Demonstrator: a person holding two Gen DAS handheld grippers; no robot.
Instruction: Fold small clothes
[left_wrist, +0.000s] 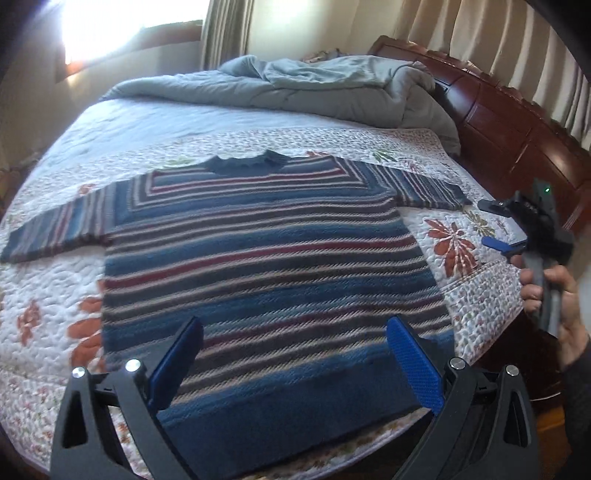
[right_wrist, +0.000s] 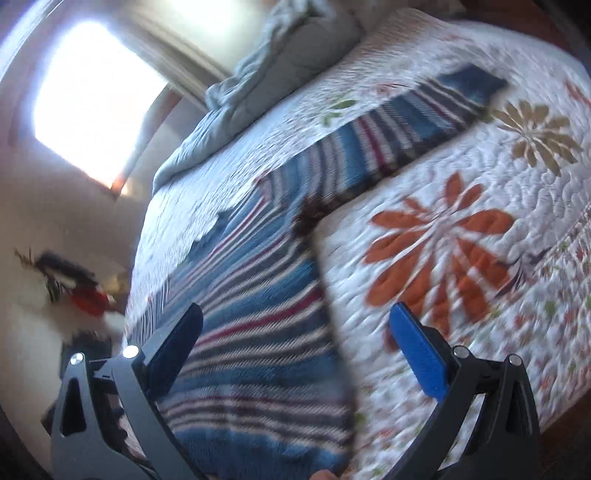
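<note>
Lying flat with sleeves spread on a floral quilt, a striped sweater sits beneath the left gripper and right gripper, both spread wide and empty.

Open quilt around the sweater (bunched comforter far behind).

Right wrist view smeared by motion blur, striped sweater cut off at the lower edge, dark and red objects at far left too blurred to identify, left wrist view with person's hand cropped by the right edge, window overexposed.
</note>
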